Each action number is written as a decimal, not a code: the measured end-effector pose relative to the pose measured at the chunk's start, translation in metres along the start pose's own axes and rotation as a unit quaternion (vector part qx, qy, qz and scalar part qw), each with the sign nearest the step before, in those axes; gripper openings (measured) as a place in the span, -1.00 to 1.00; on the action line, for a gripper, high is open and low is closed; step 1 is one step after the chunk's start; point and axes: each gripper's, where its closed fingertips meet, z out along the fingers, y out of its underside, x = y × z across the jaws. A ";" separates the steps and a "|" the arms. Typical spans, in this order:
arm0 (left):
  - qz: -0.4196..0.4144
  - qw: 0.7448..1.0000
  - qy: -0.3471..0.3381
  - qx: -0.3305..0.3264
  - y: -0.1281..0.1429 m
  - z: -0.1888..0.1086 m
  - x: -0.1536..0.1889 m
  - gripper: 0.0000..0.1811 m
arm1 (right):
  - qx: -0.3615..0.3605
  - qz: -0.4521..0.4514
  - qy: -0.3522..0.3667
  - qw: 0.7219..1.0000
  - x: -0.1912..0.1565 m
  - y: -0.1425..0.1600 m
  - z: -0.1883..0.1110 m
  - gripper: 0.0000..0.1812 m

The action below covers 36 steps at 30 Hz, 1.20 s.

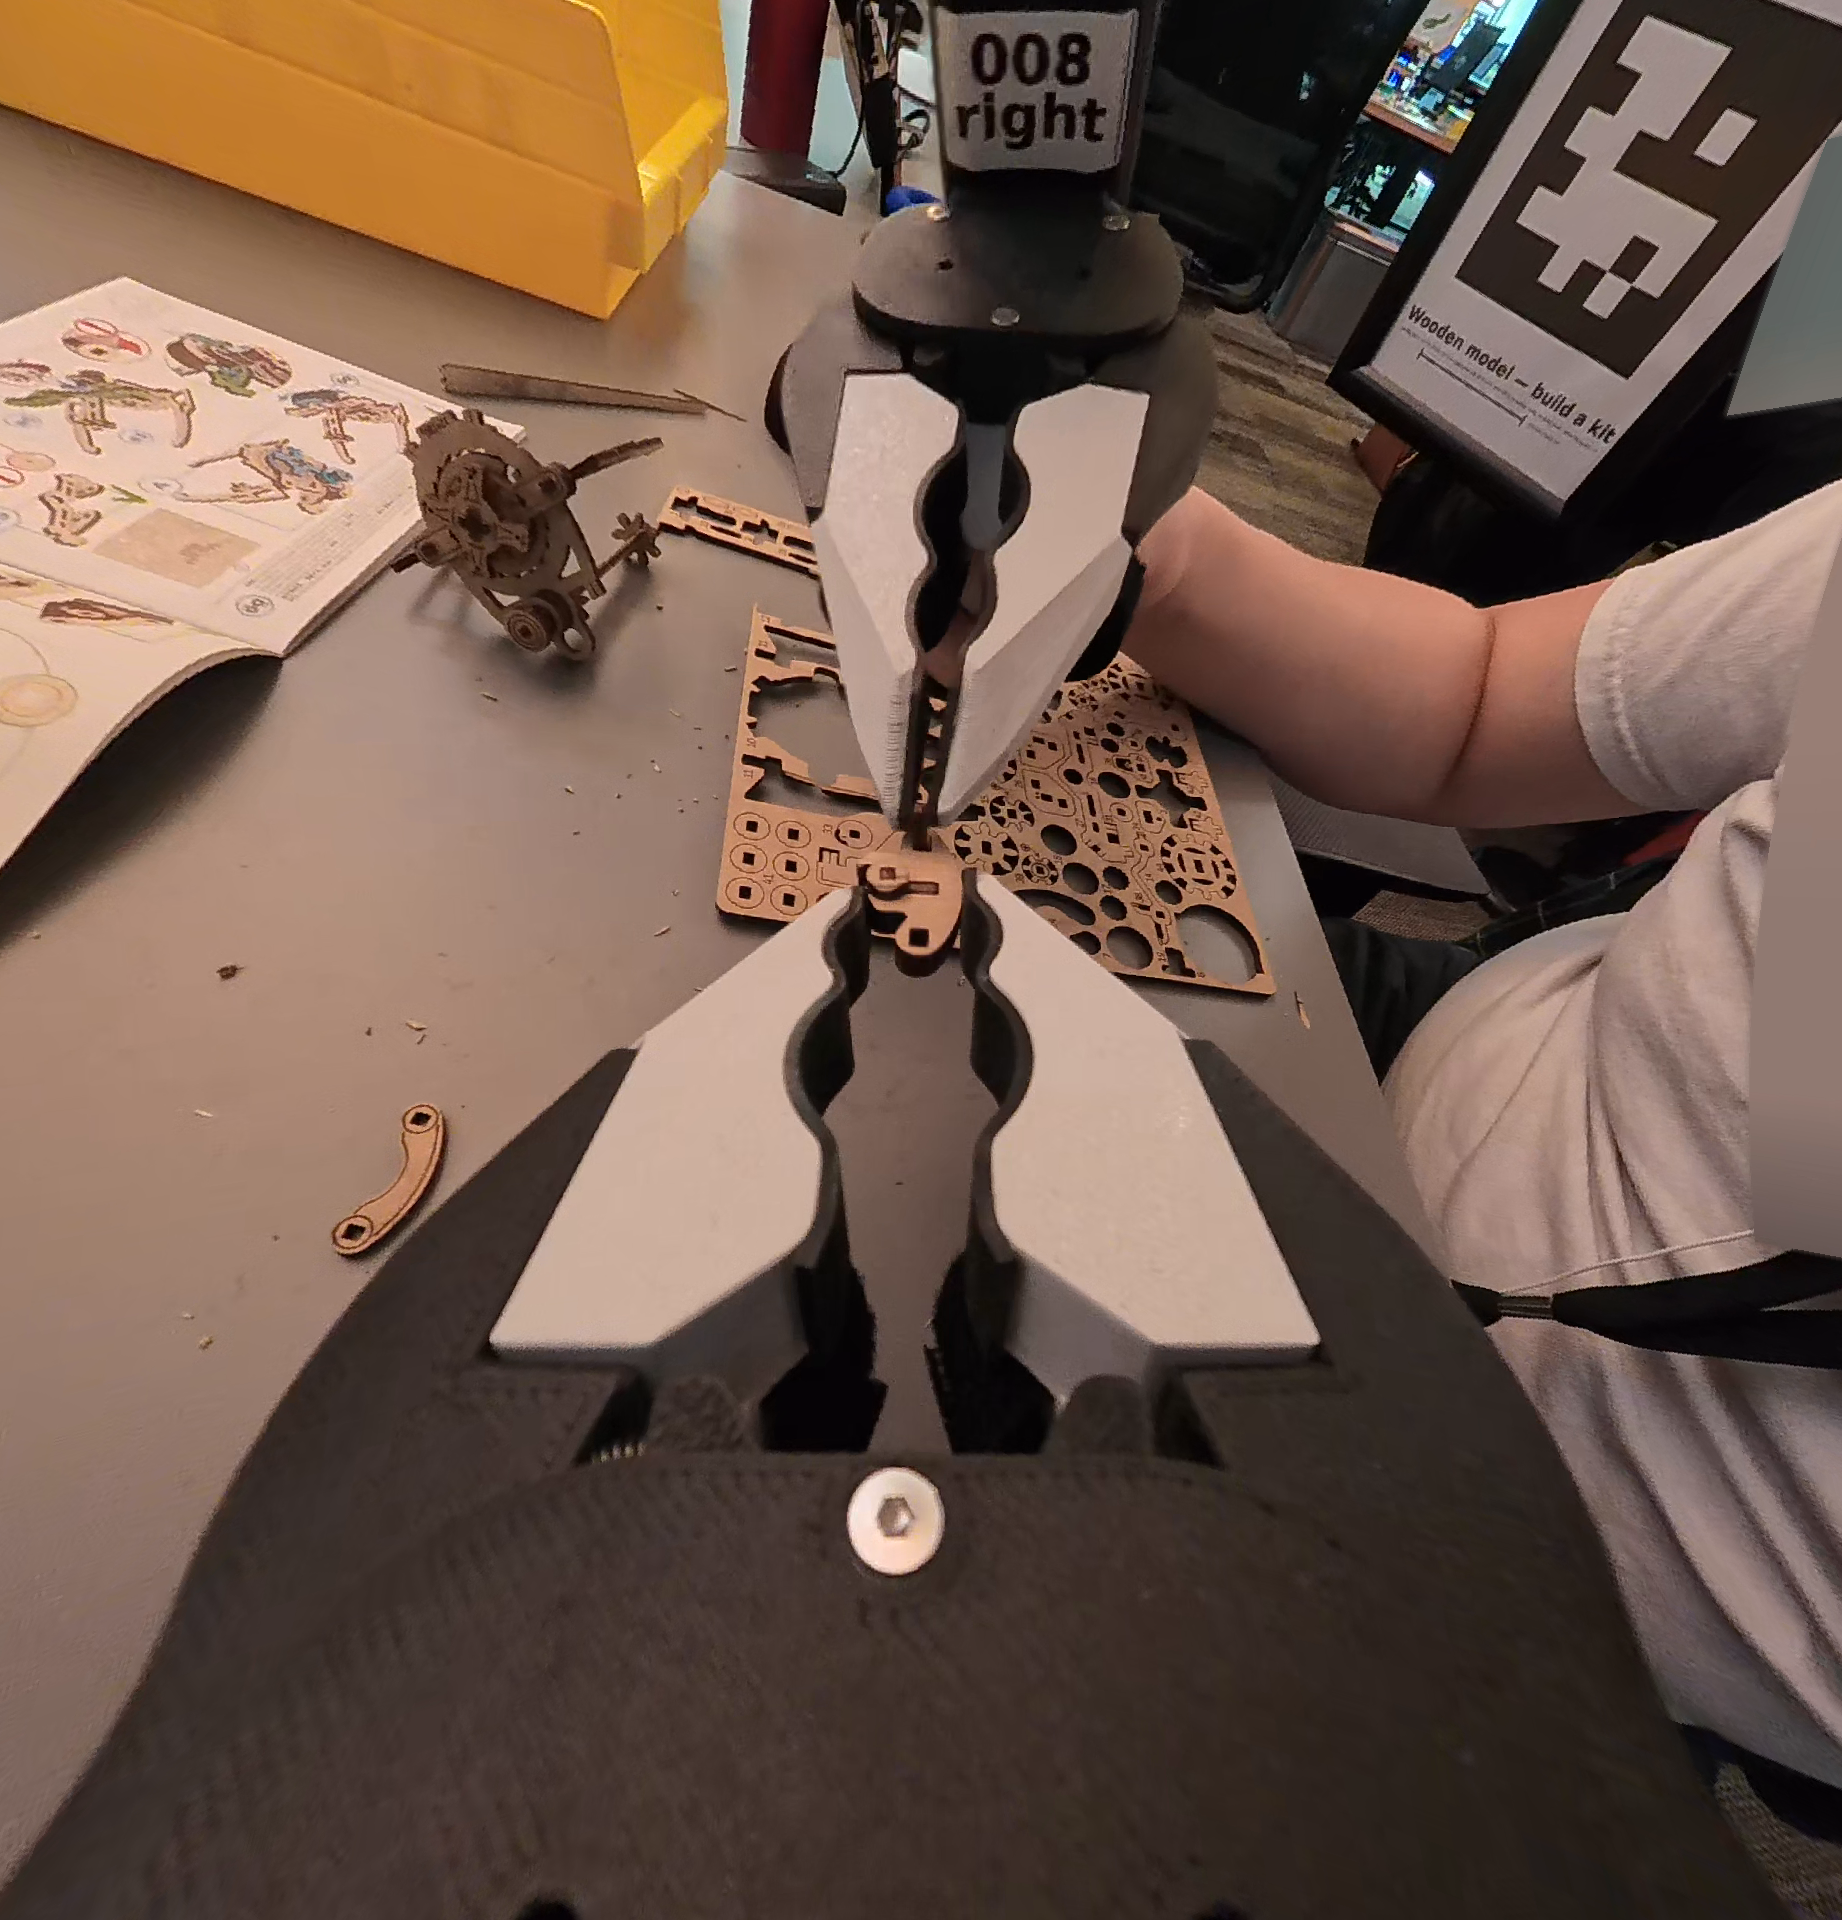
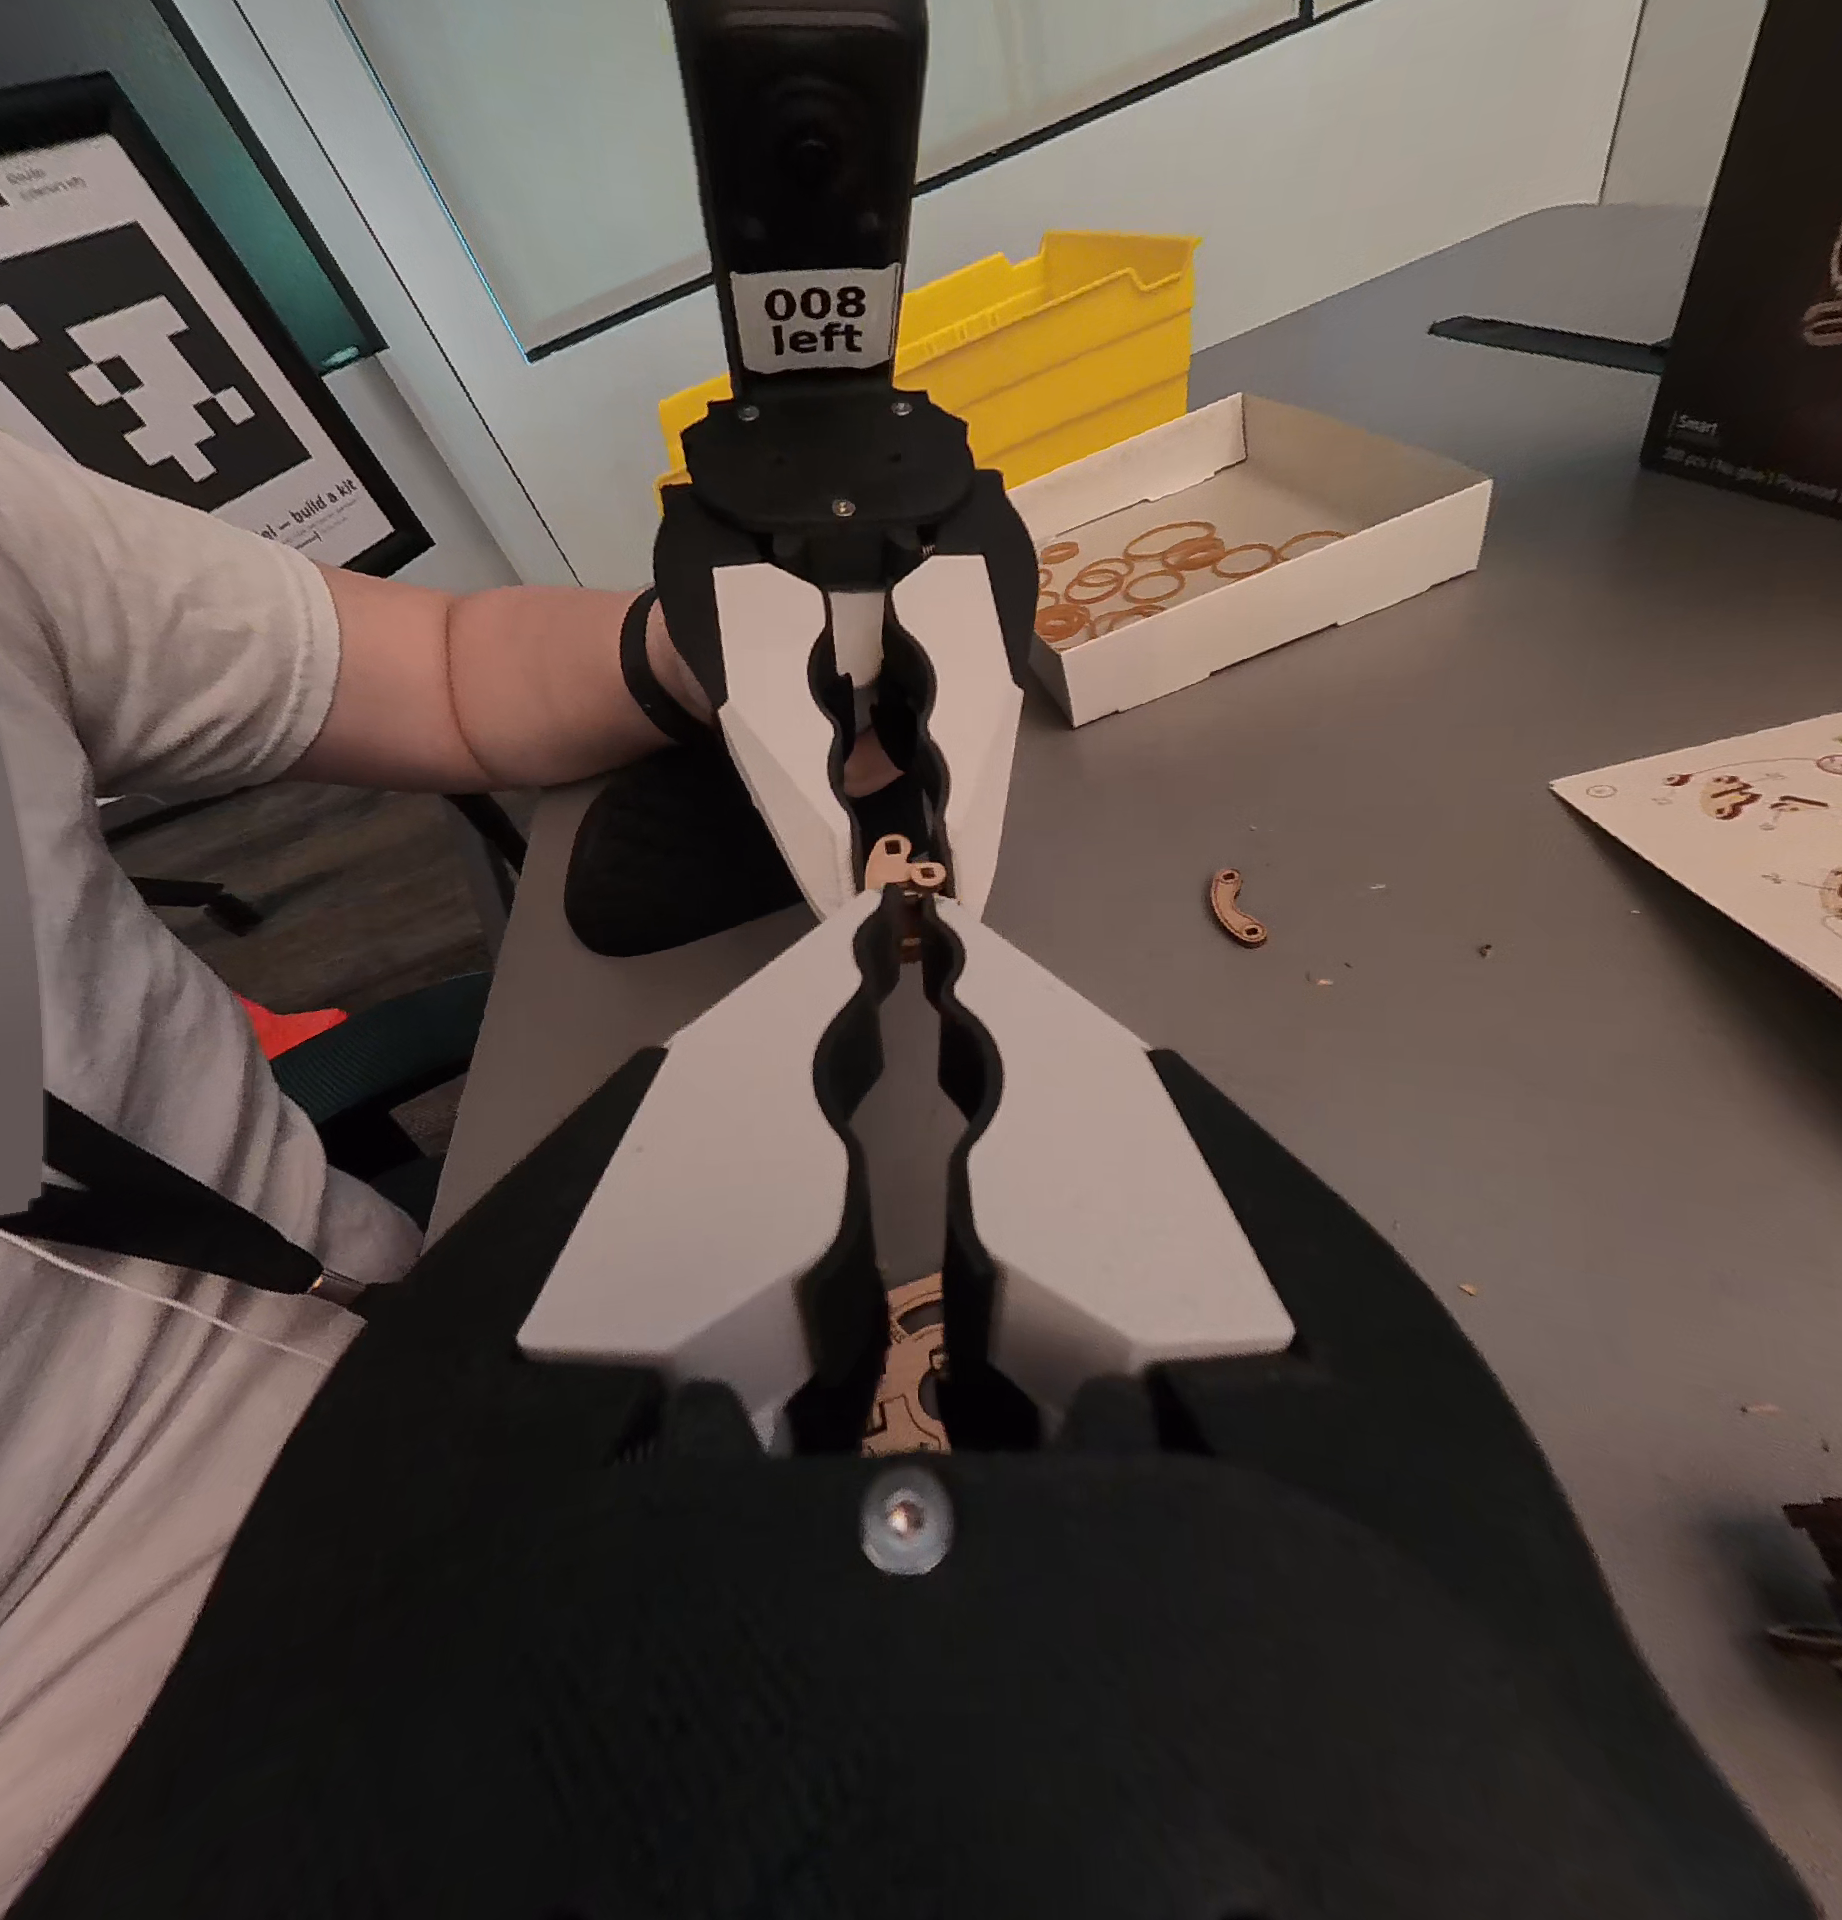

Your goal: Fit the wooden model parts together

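The left tongs (image 1: pixel 912 904) are clamped on a small wooden piece (image 1: pixel 912 909), held above the table (image 1: pixel 377 831) near its edge beside the person. The right tongs (image 1: pixel 912 816) meet it tip to tip, pinched on a thin wooden strip (image 1: pixel 932 727). A cut-out wooden sheet (image 1: pixel 1104 831) lies beneath.

Grey table (image 1: pixel 273 831), patterned carpet (image 1: pixel 1281 436), pale wall (image 2: pixel 1104 104)

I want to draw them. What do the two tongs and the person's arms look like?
Both tongs, left and right, have pale grey wedge fingers with wavy black inner pads on black ribbed bodies with a silver screw. Each handle carries a white label. The person wears a short white sleeve and a black wristband.
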 end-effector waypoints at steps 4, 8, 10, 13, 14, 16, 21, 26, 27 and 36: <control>-0.003 1.000 -0.001 0.012 -0.004 -0.001 0.000 -0.84 | 0.017 0.009 0.002 1.000 0.001 -0.005 -0.001 -1.00; -0.011 0.999 -0.003 0.030 -0.010 -0.005 -0.002 -0.84 | 0.040 -0.024 0.028 0.999 0.002 -0.012 0.000 -1.00; -0.023 0.998 0.006 0.050 -0.016 -0.008 -0.001 -0.85 | 0.060 -0.035 0.030 0.997 0.000 -0.018 -0.002 -1.00; -0.034 0.997 0.010 0.065 -0.021 -0.010 0.001 -0.85 | 0.069 -0.048 0.033 0.996 0.000 -0.021 -0.005 -1.00; -0.037 0.997 0.012 0.069 -0.022 -0.009 0.001 -0.85 | 0.070 -0.058 0.035 0.995 -0.001 -0.022 -0.005 -1.00; -0.044 0.996 0.017 0.076 -0.024 -0.010 0.002 -0.85 | 0.073 -0.077 0.043 0.993 -0.002 -0.023 -0.006 -1.00; -0.004 0.998 -0.015 0.066 -0.022 -0.009 -0.001 -0.85 | 0.058 -0.055 0.039 0.996 0.000 -0.019 -0.004 -1.00; 0.006 0.998 -0.021 0.067 -0.022 -0.008 -0.001 -0.85 | 0.048 -0.050 0.032 0.997 0.000 -0.016 -0.005 -1.00; 0.007 0.998 -0.019 0.065 -0.021 -0.008 0.000 -0.85 | 0.048 -0.051 0.029 0.997 -0.001 -0.016 -0.005 -1.00; -0.083 0.993 0.055 0.071 -0.024 -0.011 0.008 -0.85 | 0.089 -0.269 0.093 0.955 -0.019 -0.037 -0.022 -0.72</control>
